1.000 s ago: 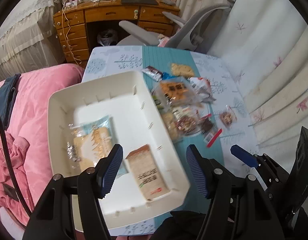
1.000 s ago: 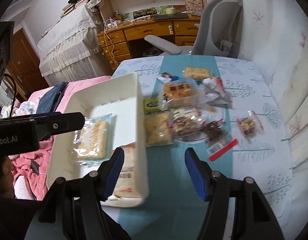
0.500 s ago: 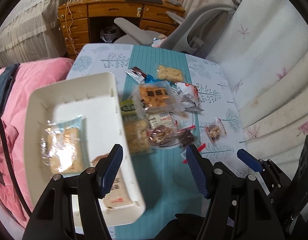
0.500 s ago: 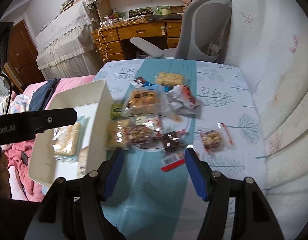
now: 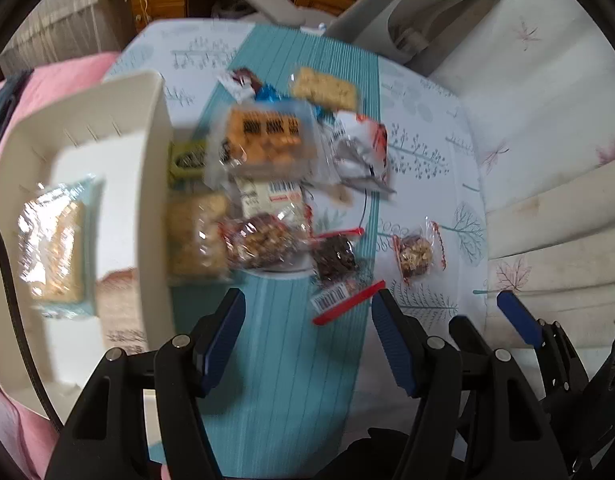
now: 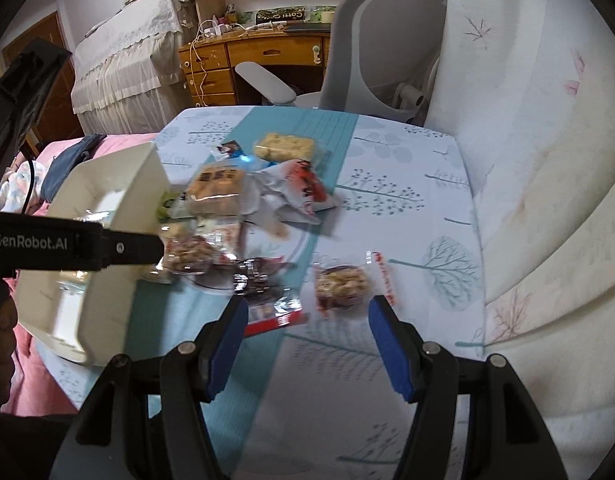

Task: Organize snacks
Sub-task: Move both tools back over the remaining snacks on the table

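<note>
You've barely started: the bin [image 5: 155, 184] at the left of the frame holds two packets, a cracker pack [image 5: 53, 252] and one below it, while some ten snacks [image 5: 267, 184] lie heaped on the table [image 5: 427, 160] at centre, just right of the bin. Your left gripper [image 5: 307, 332] and right gripper [image 6: 301, 338] both hang spread and empty above the table, so nearly all the sorting is left.

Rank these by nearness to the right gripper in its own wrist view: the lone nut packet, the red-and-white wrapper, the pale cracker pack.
1. Nut packet, just ahead of the right gripper.
2. Red-and-white wrapper, mid-table.
3. Pale cracker pack, far end.
</note>
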The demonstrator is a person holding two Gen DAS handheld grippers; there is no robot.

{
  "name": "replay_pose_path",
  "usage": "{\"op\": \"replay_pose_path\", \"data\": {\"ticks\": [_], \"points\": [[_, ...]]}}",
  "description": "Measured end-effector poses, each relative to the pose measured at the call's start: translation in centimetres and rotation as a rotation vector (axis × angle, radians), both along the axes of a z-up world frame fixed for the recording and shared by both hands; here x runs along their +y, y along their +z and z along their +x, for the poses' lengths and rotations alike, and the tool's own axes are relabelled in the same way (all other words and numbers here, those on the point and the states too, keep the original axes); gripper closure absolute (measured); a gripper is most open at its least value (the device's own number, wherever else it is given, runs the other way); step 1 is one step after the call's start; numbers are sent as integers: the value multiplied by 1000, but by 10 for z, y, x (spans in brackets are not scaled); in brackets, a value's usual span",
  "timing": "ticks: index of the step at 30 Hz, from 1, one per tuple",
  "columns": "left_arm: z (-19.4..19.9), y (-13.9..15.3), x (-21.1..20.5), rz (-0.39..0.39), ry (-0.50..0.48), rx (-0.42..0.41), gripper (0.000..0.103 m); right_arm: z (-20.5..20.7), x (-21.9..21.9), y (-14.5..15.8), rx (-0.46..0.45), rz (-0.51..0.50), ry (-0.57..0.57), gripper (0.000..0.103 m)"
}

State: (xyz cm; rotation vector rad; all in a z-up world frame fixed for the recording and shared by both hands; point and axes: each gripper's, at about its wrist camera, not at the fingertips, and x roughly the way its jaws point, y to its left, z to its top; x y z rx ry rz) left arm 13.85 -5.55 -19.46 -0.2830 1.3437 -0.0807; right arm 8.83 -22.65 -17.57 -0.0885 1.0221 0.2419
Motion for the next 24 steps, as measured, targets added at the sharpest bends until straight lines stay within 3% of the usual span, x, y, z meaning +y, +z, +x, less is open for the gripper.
{"op": "replay_pose_path", "data": {"ticks": [12,24], "points": [[19,-57,-23,-63,96,132,39,20,-19,-38,-64,-23,84,40],[44,-101,-36,-81,200,212,38,44,-20,-79,3,-22,164,40]]}}
